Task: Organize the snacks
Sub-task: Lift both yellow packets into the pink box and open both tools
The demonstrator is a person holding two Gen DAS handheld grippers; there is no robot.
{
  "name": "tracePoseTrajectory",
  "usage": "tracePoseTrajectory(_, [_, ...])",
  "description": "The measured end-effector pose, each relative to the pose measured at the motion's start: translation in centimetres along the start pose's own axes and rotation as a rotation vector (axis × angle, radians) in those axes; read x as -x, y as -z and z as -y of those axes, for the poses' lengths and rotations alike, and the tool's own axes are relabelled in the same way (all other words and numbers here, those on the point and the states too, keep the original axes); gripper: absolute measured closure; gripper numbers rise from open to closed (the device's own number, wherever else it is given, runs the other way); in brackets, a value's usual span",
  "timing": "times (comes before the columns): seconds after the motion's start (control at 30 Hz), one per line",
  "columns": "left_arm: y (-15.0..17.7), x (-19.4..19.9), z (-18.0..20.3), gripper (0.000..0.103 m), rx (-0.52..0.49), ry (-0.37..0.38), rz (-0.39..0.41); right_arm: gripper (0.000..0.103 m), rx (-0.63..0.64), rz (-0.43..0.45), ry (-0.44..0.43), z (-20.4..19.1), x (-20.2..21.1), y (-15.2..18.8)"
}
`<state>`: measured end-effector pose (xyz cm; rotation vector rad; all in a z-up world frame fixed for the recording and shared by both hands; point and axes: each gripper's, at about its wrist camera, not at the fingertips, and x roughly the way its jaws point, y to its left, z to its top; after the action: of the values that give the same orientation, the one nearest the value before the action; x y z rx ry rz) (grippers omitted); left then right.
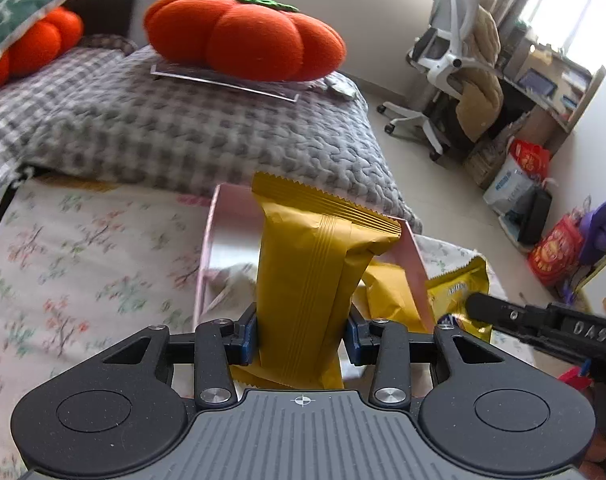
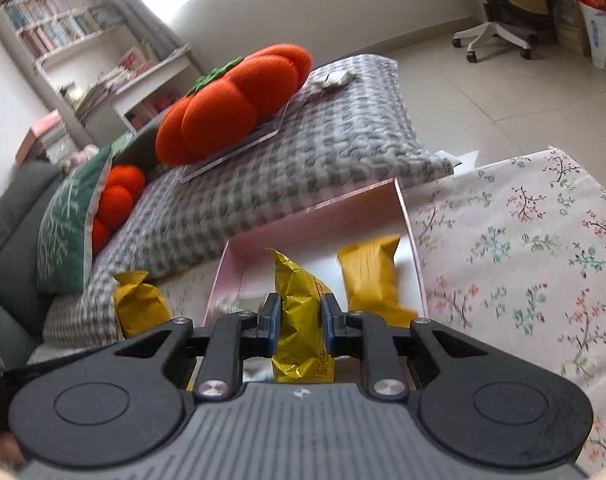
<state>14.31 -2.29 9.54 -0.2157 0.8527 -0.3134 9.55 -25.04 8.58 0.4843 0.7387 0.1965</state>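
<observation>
Beyond our tongs lies a checked blanket (image 1: pixel 175 120) carrying an orange pumpkin cushion (image 1: pixel 243 36). Ahead of both, on the floral cloth (image 2: pixel 523 240), sits the pink box (image 2: pixel 407 216). Our left tongs (image 1: pixel 301 334) clamp a matte gold pack (image 1: pixel 303 272) above it. Our right tongs (image 2: pixel 301 322) pinch a shiny yellow packet (image 2: pixel 299 300); its print is unreadable.

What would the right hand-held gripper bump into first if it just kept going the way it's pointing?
Probably the pink box: the right hand-held gripper, shut on a shiny yellow packet, points down into it, near a mustard packet already inside. Depth is uncertain.
</observation>
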Motion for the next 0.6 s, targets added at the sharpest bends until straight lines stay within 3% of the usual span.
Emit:
tracePoseTrajectory(0.17, [-0.7,-3.1,0.4,0.065,0.011,0.030,-0.021,0.084,-0.024,0.002,-0.026,0.1,-1.3,-0.4])
tracePoseTrajectory(0.47, [-0.5,-6.6,1.2,0.064,-0.017,0.063,-0.006,0.084,0.026,0.001,0.026,-0.2,-3.4,0.0])
tracePoseTrajectory(0.6, [0.0,-7.4,1.2,0.053,-0.052,0.048,-0.007,0.084,0.044,-0.004,0.035,-0.6,-4.1,0.4])
